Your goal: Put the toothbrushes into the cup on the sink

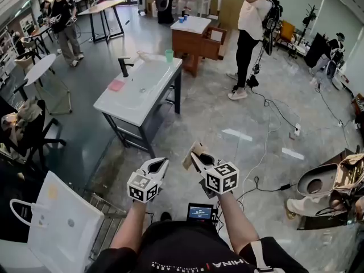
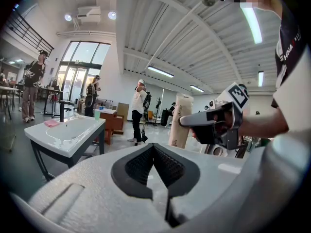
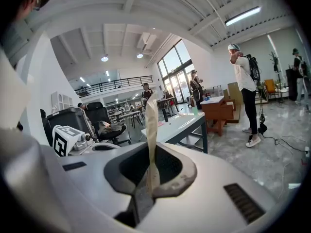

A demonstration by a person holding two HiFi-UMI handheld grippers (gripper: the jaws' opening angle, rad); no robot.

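My right gripper (image 1: 197,159) is shut on a flat tan paper packet (image 1: 192,152), which stands upright between its pads (image 3: 151,125); what is inside the packet does not show. The left gripper view has the same packet (image 2: 181,121) sticking up from the right gripper (image 2: 188,122). My left gripper (image 1: 158,164) is beside it, shut and empty (image 2: 153,147). Both hang over bare floor, well short of the white sink (image 1: 122,104). A green cup (image 1: 169,54) stands at the sink's far corner, near a black tap (image 1: 123,66).
A pink item (image 1: 116,85) lies on the sink top. A wooden desk (image 1: 193,36) stands behind the sink. Cables (image 1: 267,152) trail over the floor at right. A white panel (image 1: 60,226) on a rack is at lower left. Other people stand around the room.
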